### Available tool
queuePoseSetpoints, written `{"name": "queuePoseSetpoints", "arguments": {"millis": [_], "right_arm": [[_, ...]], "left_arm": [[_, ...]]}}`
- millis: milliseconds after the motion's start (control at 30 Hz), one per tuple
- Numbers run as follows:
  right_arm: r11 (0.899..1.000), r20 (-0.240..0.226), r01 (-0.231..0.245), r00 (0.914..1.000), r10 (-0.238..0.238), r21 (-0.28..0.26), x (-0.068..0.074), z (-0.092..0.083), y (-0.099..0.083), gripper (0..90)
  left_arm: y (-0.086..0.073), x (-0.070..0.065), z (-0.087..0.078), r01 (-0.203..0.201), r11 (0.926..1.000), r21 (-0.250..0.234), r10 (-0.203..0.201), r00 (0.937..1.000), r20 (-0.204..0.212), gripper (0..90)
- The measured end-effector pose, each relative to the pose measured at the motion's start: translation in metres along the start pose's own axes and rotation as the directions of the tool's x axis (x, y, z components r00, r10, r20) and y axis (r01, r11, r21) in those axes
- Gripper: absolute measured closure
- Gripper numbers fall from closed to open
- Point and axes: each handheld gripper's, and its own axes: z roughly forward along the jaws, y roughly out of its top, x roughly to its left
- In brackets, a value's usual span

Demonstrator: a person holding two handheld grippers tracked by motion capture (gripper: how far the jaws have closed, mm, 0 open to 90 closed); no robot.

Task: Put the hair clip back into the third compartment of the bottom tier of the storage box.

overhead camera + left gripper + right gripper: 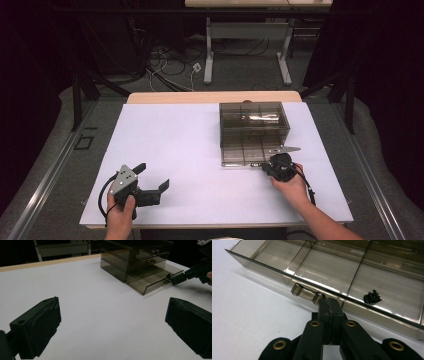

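A smoky clear drawer box [252, 120] [135, 257] stands on the white table [170, 145] right of centre. Its bottom drawer [242, 156] [155, 281] [332, 267] is pulled out toward me. A small black object [372, 297] lies in one drawer compartment. My right gripper [262, 166] [172, 280] [329, 302] is shut, its pads pressed together, tips against the right end of the drawer handle [305, 292]. I see nothing between the pads. My left gripper [152, 176] [112, 322] rests open at the front left, holding nothing.
Wide bare white surface lies between the left gripper and the box. The table's wooden far edge [215, 96] runs behind the box. Beyond it stand another table's white legs [209, 55] and loose cables [170, 65] on the floor.
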Motion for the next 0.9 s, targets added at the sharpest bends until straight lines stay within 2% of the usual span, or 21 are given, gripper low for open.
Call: {"name": "queuePoseSetpoints", "arguments": {"millis": [333, 467, 567, 900], "right_arm": [[1.0, 0.017, -0.015, 0.9997, 0.015, -0.01, -0.004, 0.005, 0.007, 90.0], [1.0, 0.014, -0.028, 0.9995, 0.028, -0.012, -0.004, 0.007, 0.009, 90.0], [0.998, 0.007, -0.055, 0.9984, 0.055, -0.011, -0.005, 0.008, 0.011, 90.0], [0.997, 0.018, -0.072, 0.9972, 0.073, -0.028, -0.006, 0.013, 0.017, 90.0]], "left_arm": [[0.001, -0.001, 0.001, -0.004, 1.0, 0.001, 0.004, 1.0, 0.005, 0.4], [0.0, -0.001, 0.001, -0.003, 1.0, 0.0, 0.003, 1.0, 0.004, 0.4], [0.001, -0.001, 0.001, -0.006, 1.0, 0.002, 0.006, 1.0, 0.007, 0.4], [0.0, -0.001, 0.0, -0.005, 1.0, 0.002, 0.005, 1.0, 0.004, 0.4]]}}
